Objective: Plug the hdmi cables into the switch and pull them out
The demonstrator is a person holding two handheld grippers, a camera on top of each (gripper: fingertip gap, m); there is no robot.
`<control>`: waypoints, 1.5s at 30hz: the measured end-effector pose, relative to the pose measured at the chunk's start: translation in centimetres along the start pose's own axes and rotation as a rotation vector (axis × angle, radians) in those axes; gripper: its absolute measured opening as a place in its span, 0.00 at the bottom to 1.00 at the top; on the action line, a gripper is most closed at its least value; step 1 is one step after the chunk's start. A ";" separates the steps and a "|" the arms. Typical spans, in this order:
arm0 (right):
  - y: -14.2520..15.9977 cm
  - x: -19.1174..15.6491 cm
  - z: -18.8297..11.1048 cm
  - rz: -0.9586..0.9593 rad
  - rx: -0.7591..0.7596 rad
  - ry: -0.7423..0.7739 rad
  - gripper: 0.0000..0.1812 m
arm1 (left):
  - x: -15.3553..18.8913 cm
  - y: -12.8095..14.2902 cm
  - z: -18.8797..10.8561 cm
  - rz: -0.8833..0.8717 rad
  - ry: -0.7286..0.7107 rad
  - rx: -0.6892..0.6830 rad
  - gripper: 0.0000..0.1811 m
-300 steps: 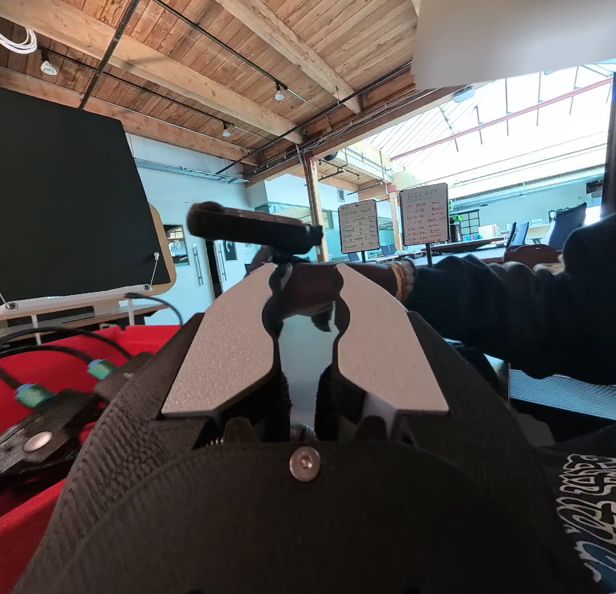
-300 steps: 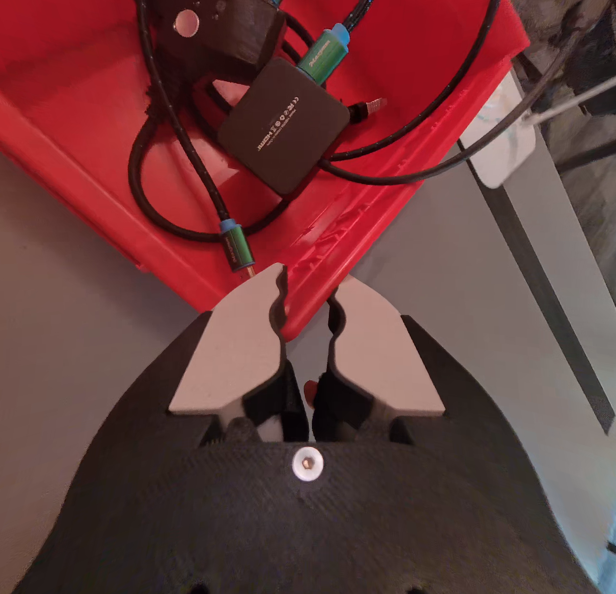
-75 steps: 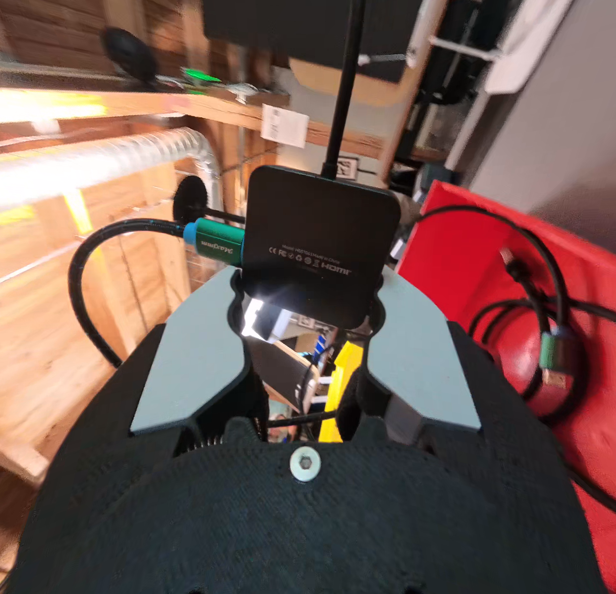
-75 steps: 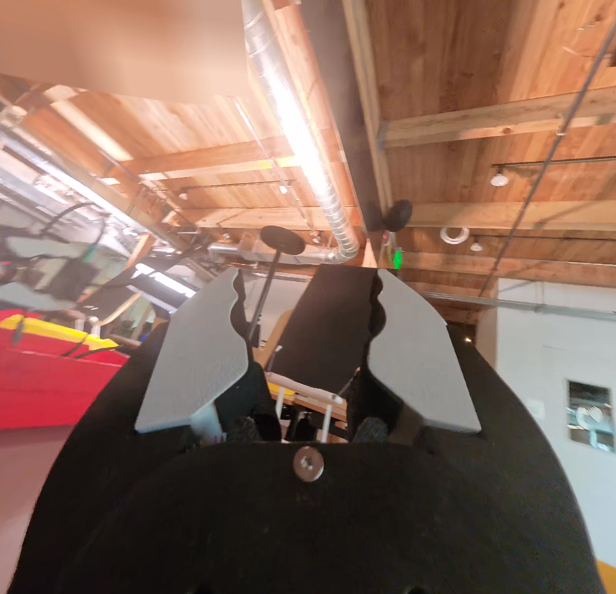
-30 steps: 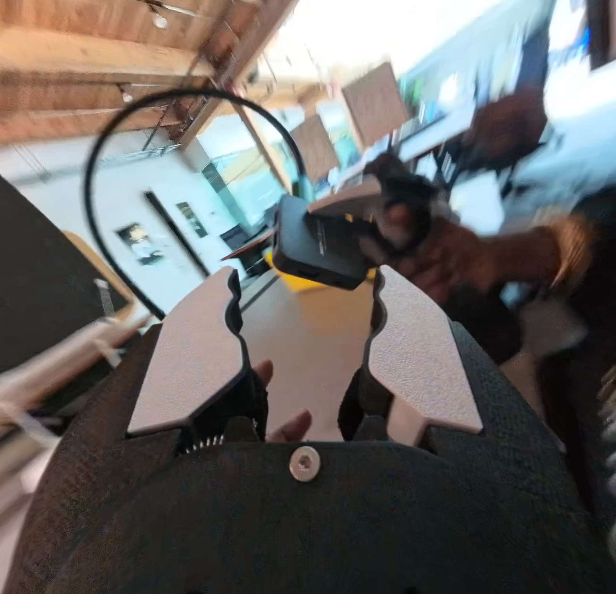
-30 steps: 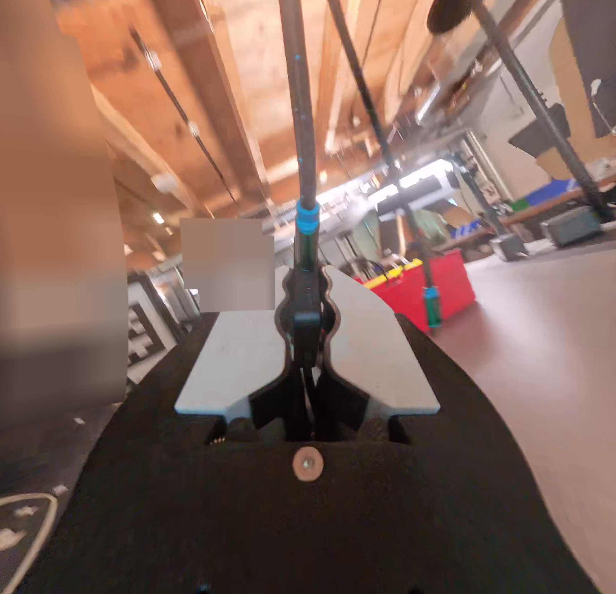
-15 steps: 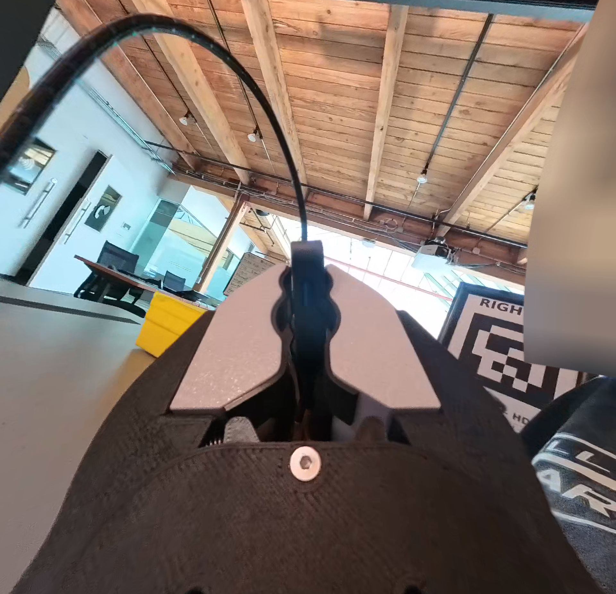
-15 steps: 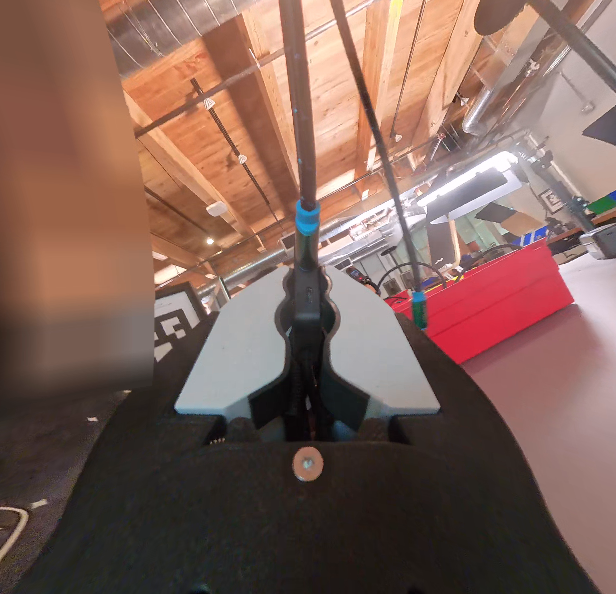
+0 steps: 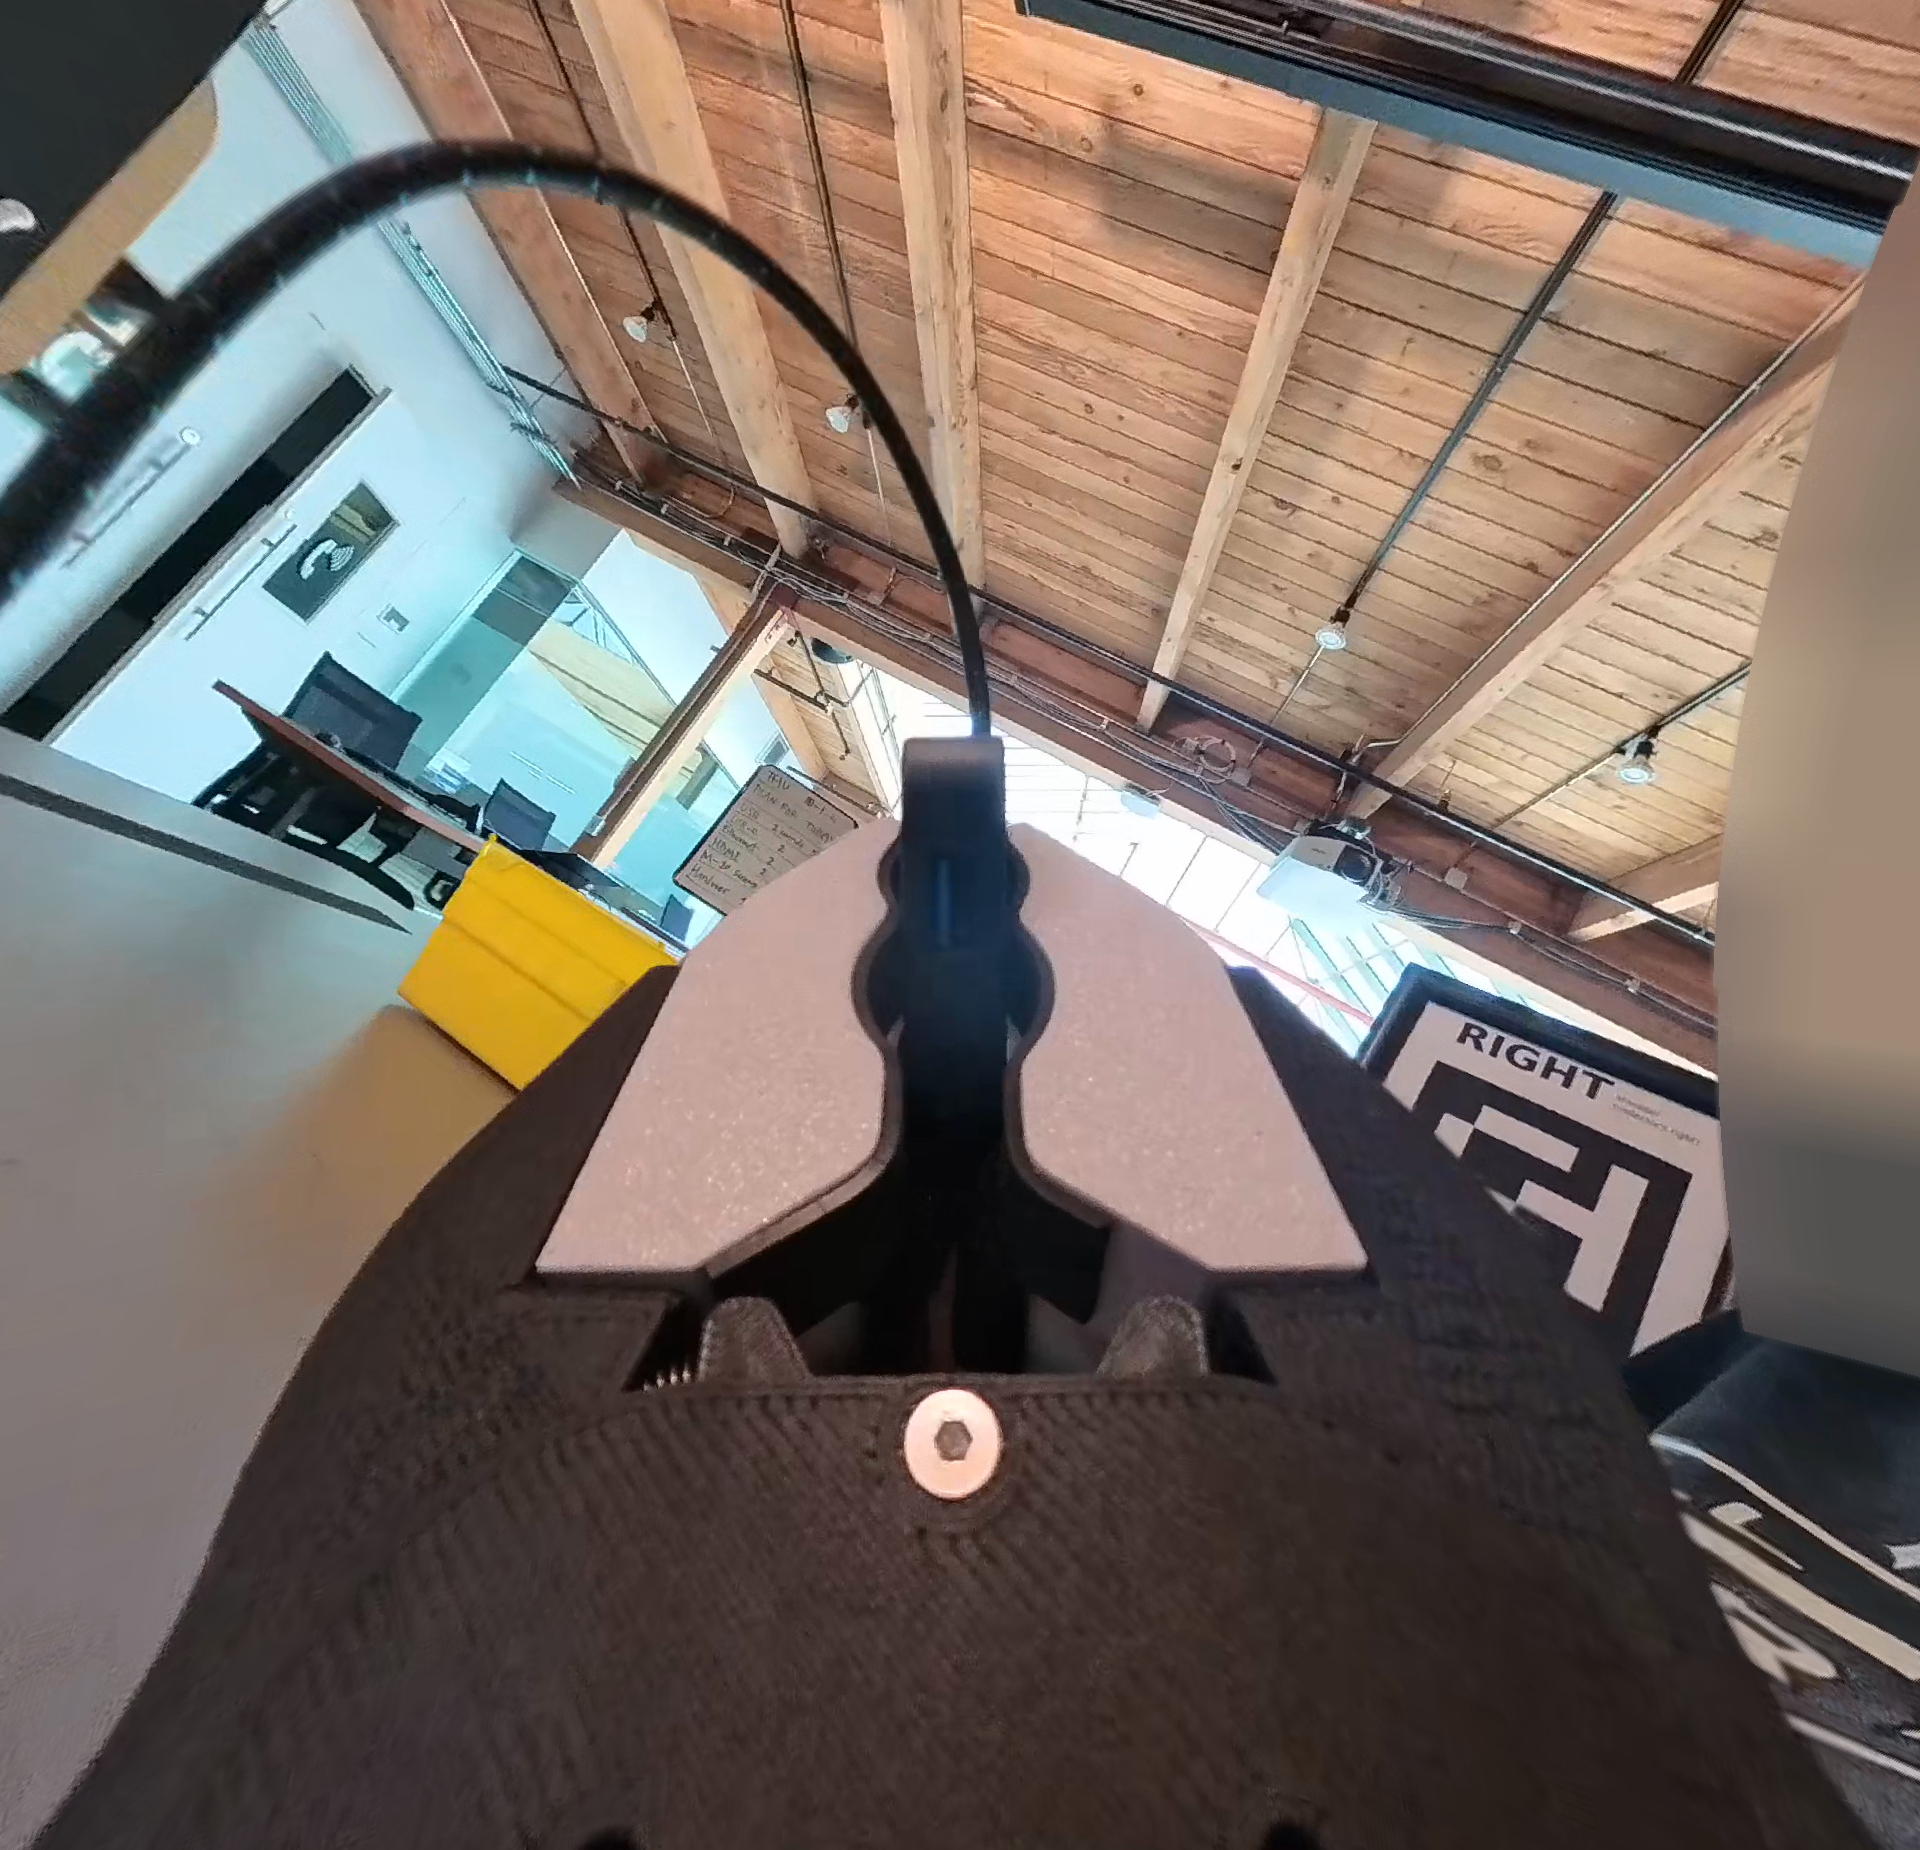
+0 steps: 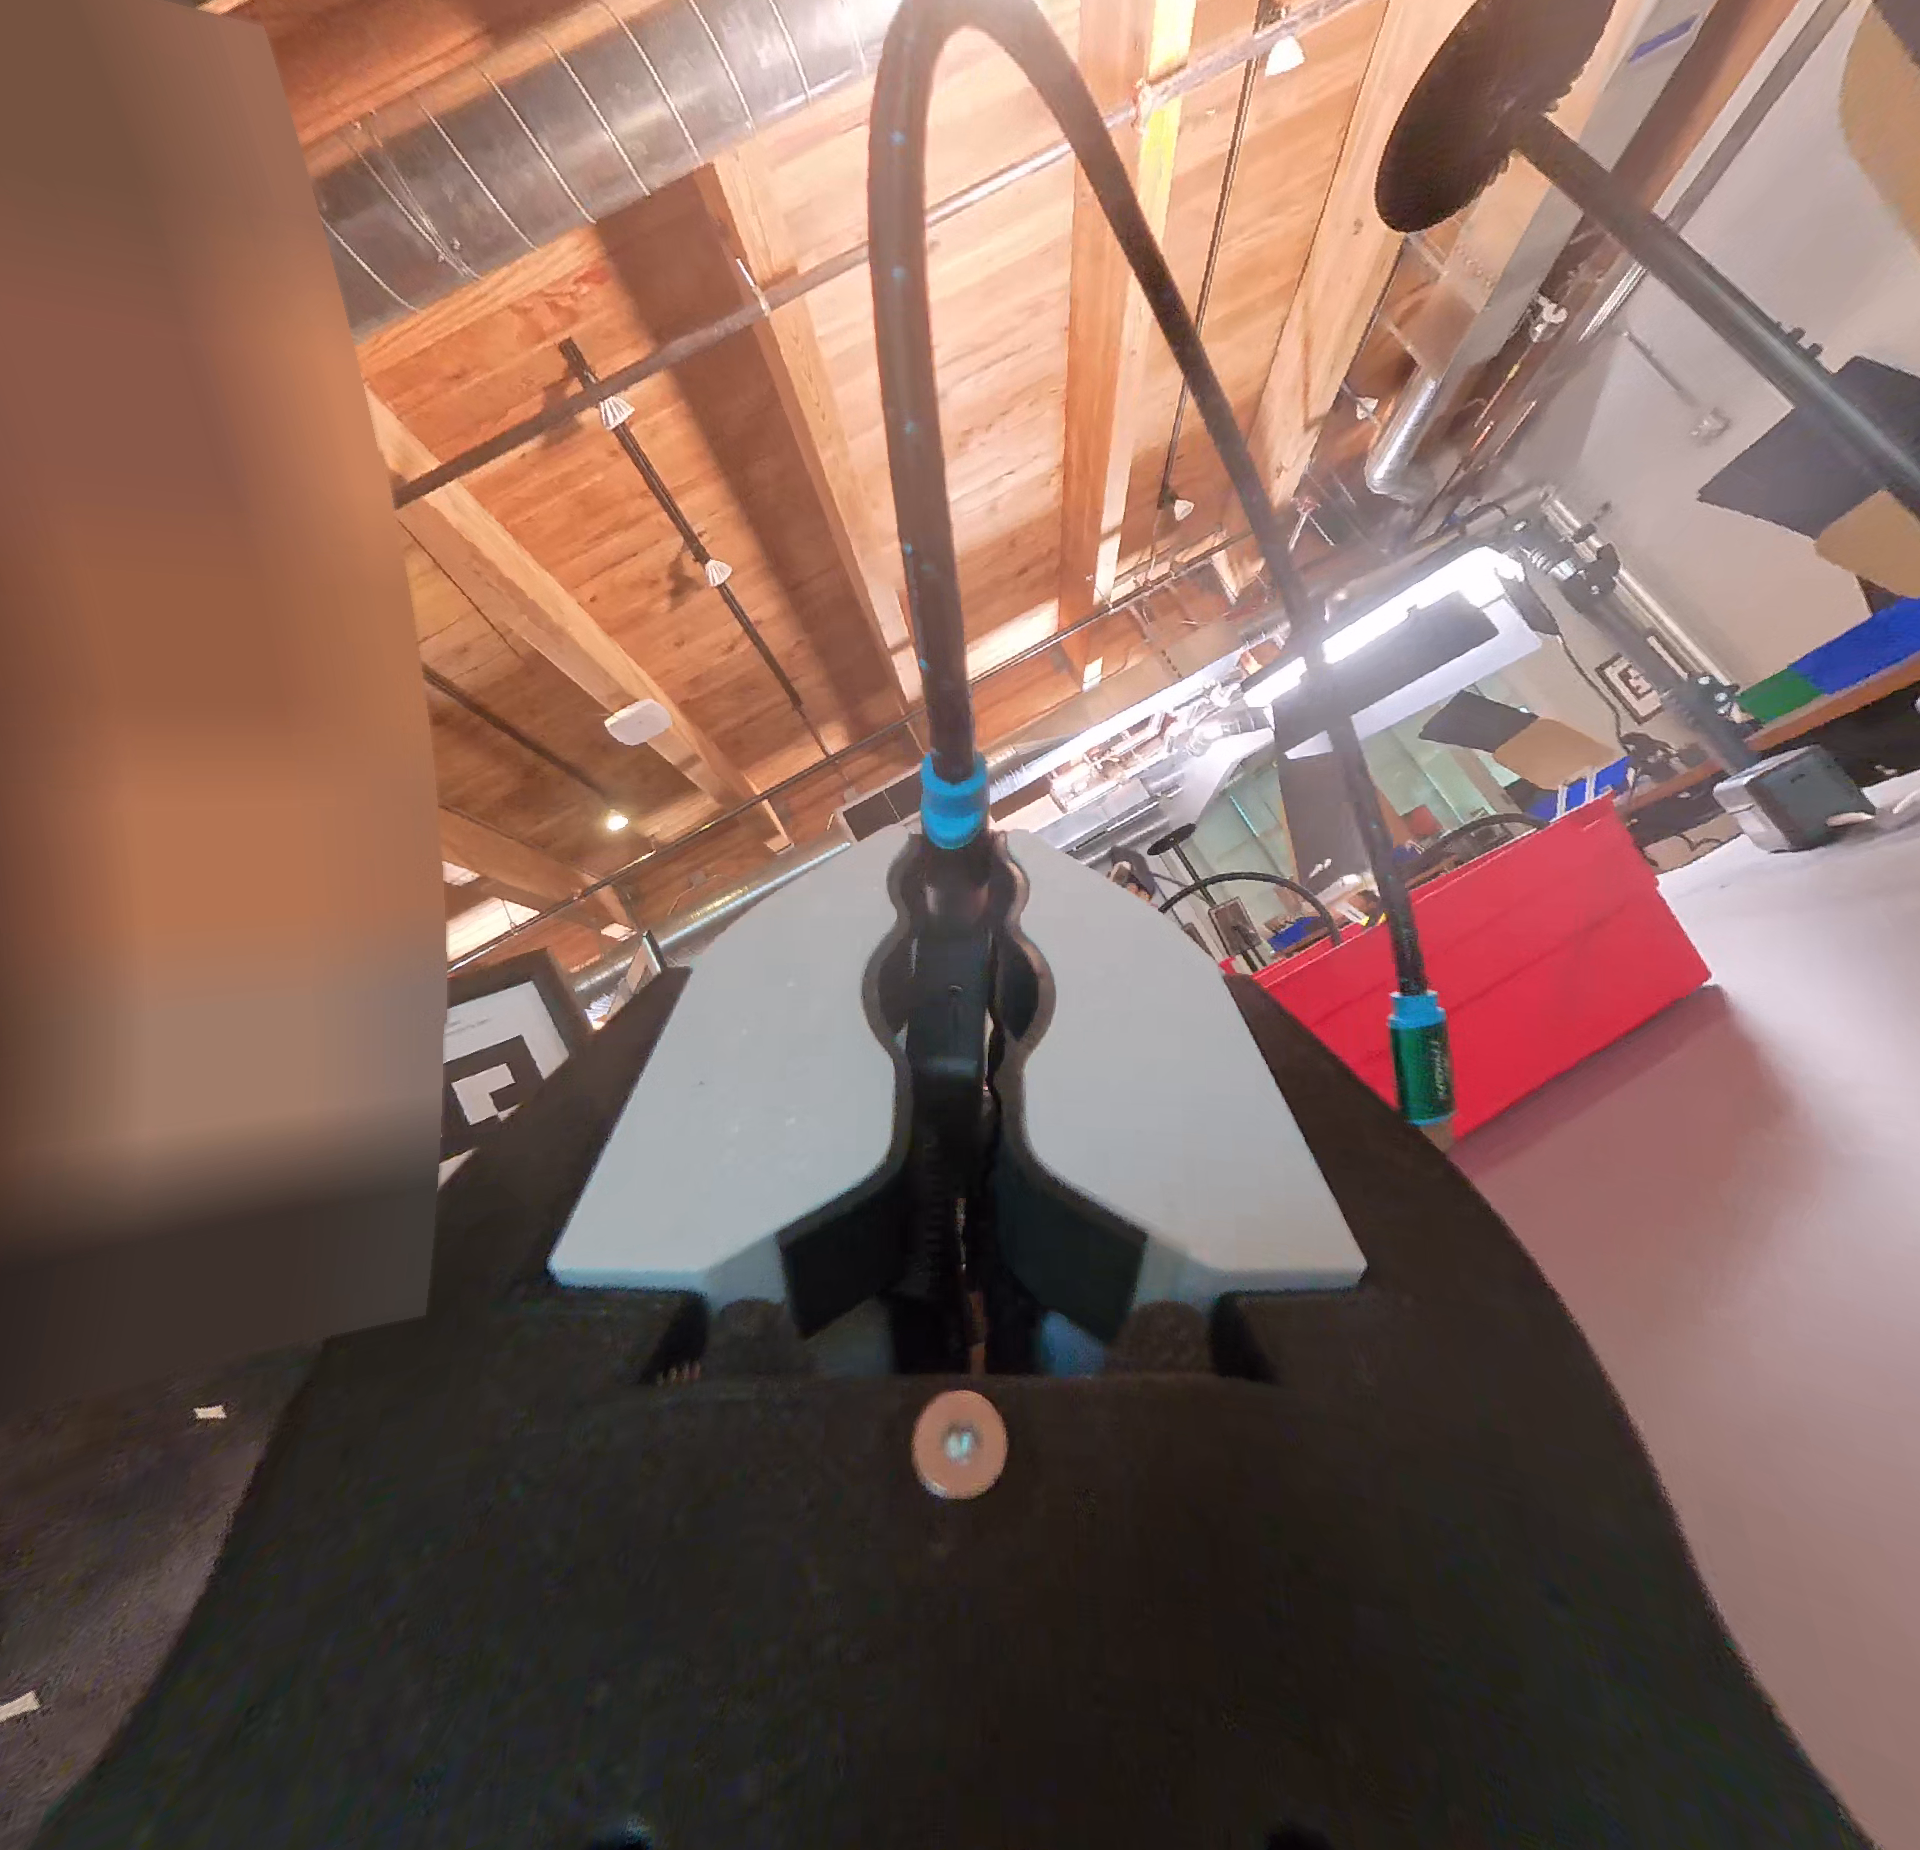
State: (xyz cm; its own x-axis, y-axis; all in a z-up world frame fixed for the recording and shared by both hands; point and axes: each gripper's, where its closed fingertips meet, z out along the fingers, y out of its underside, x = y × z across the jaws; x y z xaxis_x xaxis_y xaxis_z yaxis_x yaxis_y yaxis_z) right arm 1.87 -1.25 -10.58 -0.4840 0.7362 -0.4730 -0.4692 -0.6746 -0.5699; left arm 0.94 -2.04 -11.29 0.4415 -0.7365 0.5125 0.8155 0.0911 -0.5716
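In the left wrist view my left gripper point(image 9: 951, 865) is shut on the black switch point(image 9: 951, 782), seen edge-on and held up in the air. The switch's thin black lead point(image 9: 727, 211) arcs up and off to the left. In the right wrist view my right gripper point(image 10: 951, 865) is shut on an hdmi plug with a blue collar point(image 10: 951, 808) at the fingertips. Its braided cable point(image 10: 914, 242) loops overhead and hangs down to a free green plug point(image 10: 1423, 1062). What lies deeper between the right fingers is dark and unclear.
A red bin point(image 10: 1507, 959) stands on the table point(image 10: 1714, 1229) to the right, with a black stand point(image 10: 1496, 86) above it. A yellow bin point(image 9: 520, 959) sits on the grey table point(image 9: 156, 1073) to the left. The other gripper's marker board point(image 9: 1538, 1156) is close on the right.
One second ago my left gripper was open, facing the switch held by the right gripper; it is now shut on the switch. Both views have tilted up slightly in the last half second.
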 end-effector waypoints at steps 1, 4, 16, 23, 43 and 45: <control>0.0 -0.2 0.0 -0.013 0.004 -0.005 0.06 | 0.2 0.0 0.0 0.006 0.006 0.004 0.07; -0.2 -0.7 0.1 -0.045 0.043 -0.022 0.06 | 0.8 0.0 0.1 0.006 0.038 0.043 0.08; -0.8 1.0 0.5 0.025 0.095 0.078 0.05 | -0.8 -0.6 0.6 -0.087 -0.085 0.056 0.06; -5.7 0.3 0.9 0.168 0.421 0.005 0.06 | 0.2 -4.3 -0.1 0.024 -0.037 0.239 0.07; -25.9 -10.4 -3.6 -1.036 -0.230 0.493 0.06 | 0.6 -11.3 -4.4 0.613 -0.124 0.250 0.07; -28.7 -11.5 -6.6 -1.135 -0.093 0.613 0.06 | 0.6 -11.2 -4.3 0.618 -0.121 0.247 0.07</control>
State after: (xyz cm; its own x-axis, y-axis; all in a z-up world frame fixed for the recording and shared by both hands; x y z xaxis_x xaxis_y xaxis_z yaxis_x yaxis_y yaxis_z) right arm 25.81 10.04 6.76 0.5757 0.8129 0.0883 -0.3276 0.3283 -0.8860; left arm -9.53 -6.39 -7.40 0.8815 -0.4208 0.2144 0.4545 0.6326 -0.6271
